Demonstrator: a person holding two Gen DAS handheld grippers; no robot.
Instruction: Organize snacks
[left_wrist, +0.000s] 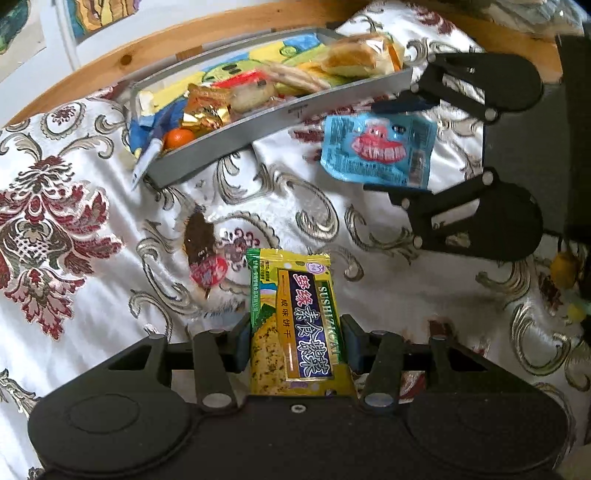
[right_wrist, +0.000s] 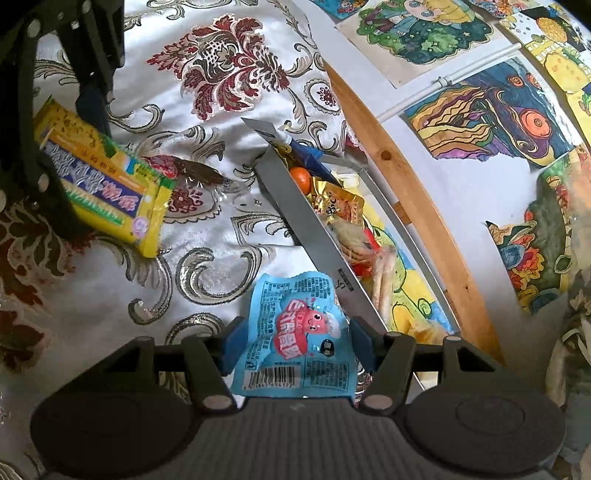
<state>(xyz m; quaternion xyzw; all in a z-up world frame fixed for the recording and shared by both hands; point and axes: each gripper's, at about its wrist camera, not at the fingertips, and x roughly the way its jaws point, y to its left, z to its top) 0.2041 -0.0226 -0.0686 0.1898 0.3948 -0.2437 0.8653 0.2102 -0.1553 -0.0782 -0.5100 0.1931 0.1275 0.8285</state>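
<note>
left claw (left_wrist: 293, 347) clamped on yellow cracker packet (left_wrist: 295, 325), right claw (right_wrist: 291, 345) pinching blue snack pouch (right_wrist: 295, 328), both above the patterned cloth (left_wrist: 74, 206) beside the grey tray (left_wrist: 280, 114). best carried over the rim, lowered flat into free space, then released.

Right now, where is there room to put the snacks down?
The grey tray is crowded, heaped end to end. Bare tablecloth lies left of the brown-and-red wrapper, and between the tray's front wall and the yellow cracker packet. The blue packet hangs by the tray's wall.
</note>
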